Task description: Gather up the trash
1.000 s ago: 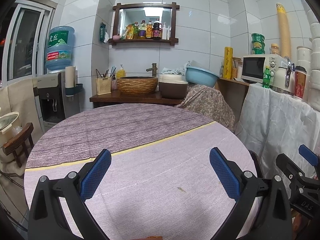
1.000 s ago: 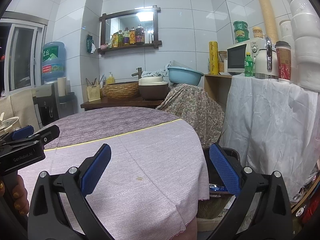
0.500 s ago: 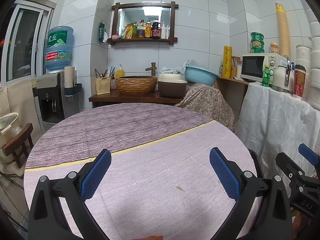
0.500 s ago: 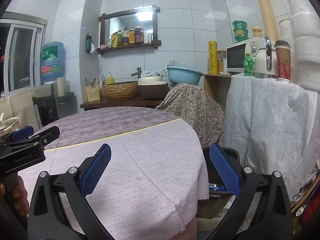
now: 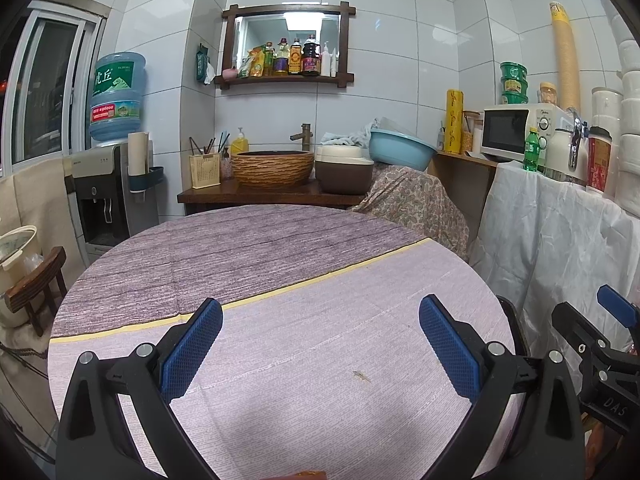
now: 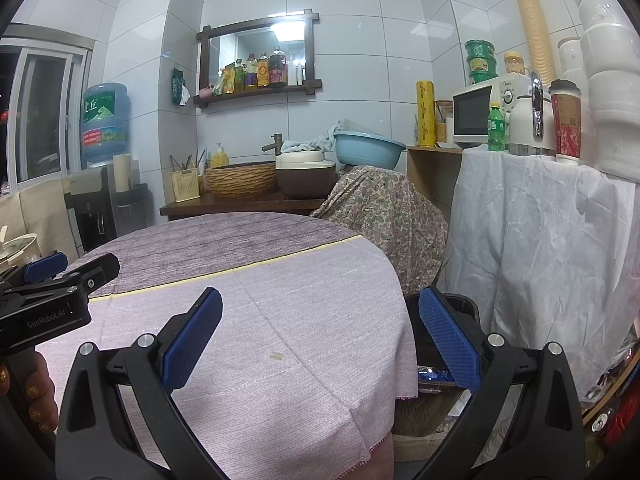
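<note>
My left gripper (image 5: pixel 320 344) is open and empty above the round table's purple cloth (image 5: pixel 280 256). A tiny crumb-like scrap (image 5: pixel 361 376) lies on the cloth between its fingers, nearer the right one. My right gripper (image 6: pixel 320 340) is open and empty over the table's right edge. The same small scrap shows in the right wrist view (image 6: pixel 275 356). A dark trash bin (image 6: pixel 460 308) stands on the floor beside the table, with shiny wrappers (image 6: pixel 434 374) inside. The left gripper also shows at the left of the right wrist view (image 6: pixel 52 284).
A white-draped counter (image 6: pixel 540 240) with a microwave (image 6: pixel 476 114), bottle and cups stands to the right. A patterned cloth-covered heap (image 6: pixel 384 216), a wooden sink shelf (image 5: pixel 272 196) and a water dispenser (image 5: pixel 104 184) lie behind the table. A small stool (image 5: pixel 36 292) is at the left.
</note>
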`<state>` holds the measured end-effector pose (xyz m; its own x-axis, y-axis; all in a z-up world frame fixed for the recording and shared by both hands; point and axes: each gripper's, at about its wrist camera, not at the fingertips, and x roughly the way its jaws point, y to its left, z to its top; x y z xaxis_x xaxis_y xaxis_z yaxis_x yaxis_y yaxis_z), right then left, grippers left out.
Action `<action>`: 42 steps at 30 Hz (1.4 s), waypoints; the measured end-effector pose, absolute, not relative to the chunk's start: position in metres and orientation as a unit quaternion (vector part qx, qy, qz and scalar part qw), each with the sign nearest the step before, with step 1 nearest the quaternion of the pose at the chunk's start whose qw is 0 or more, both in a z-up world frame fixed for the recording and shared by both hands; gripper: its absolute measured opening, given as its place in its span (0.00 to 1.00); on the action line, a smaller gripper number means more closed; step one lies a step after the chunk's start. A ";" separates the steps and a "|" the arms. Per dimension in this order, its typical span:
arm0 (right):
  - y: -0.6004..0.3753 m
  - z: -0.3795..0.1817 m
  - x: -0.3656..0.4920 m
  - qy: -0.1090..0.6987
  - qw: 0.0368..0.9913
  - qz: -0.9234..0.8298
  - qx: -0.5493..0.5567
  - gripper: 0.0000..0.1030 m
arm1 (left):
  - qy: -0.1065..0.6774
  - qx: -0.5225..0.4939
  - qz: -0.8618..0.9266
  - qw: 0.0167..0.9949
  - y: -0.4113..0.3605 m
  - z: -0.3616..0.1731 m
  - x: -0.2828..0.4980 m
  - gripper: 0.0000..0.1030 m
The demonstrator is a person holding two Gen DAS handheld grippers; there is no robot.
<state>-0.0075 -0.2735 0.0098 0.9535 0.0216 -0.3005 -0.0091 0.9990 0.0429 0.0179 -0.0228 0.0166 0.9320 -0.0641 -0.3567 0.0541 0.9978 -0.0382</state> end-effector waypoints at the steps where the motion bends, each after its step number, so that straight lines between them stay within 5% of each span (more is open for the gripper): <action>1: -0.273 0.010 -0.007 0.153 0.988 0.008 0.020 0.94 | 0.182 -0.014 -0.029 0.983 -0.023 0.017 0.018 0.95; 42: -0.280 0.008 -0.007 0.154 0.988 0.003 0.023 0.94 | 0.187 -0.012 -0.031 0.982 -0.009 0.015 0.021 0.95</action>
<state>-0.0066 -0.2799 0.0075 0.9524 0.0131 -0.3045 0.0011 0.9989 0.0463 0.0210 -0.0088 0.0154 0.9283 -0.0647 -0.3661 0.0560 0.9978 -0.0342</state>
